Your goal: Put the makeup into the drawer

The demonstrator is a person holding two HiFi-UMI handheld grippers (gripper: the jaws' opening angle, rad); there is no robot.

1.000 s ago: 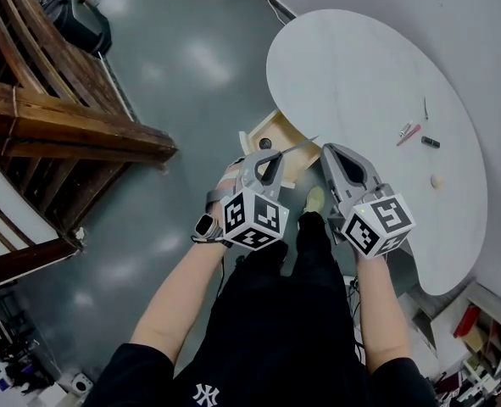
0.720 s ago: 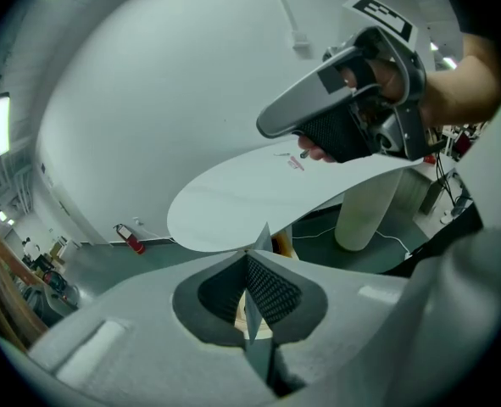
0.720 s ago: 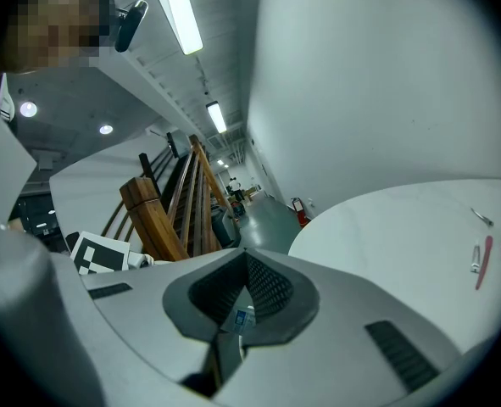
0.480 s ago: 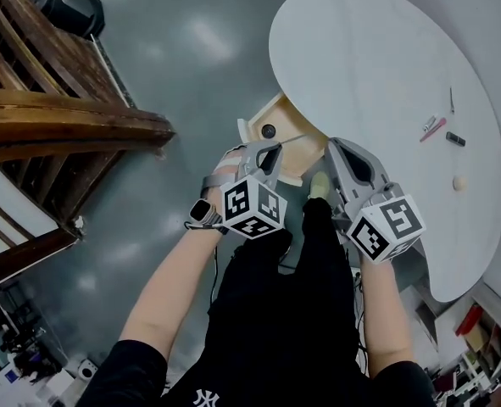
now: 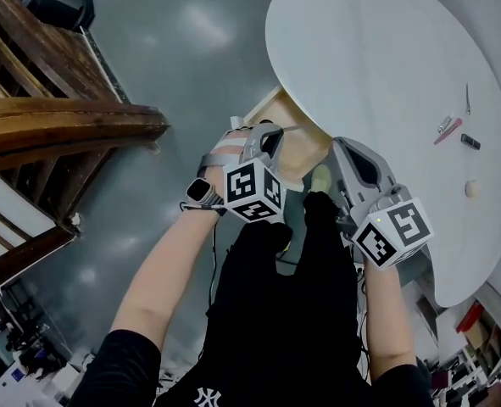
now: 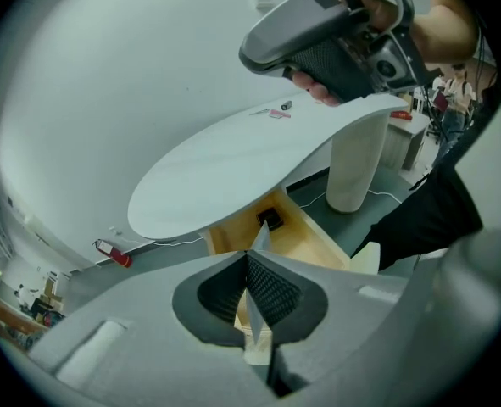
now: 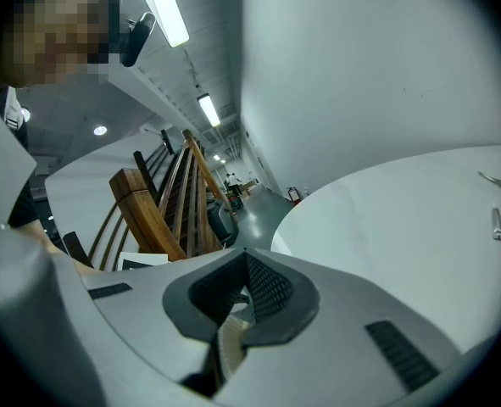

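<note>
— More of the wooden drawer (image 5: 299,147) shows past the table's edge now. What's holding it?
— Left gripper (image 6: 254,265), pinched on a thin grey tab (image 6: 259,242). Right gripper (image 7: 247,270) is pressed together, empty.
— And the makeup (image 5: 450,129)?
— Lying on the smooth, round white table (image 5: 377,49), well apart.

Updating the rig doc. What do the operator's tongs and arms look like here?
The left tongs and right tongs are grey moulded shells with dark ribbed pads inside. Each carries a white cube printed with black square markers. The person wears a black short-sleeved top, a watch on the left wrist and a strap across the left hand.
</note>
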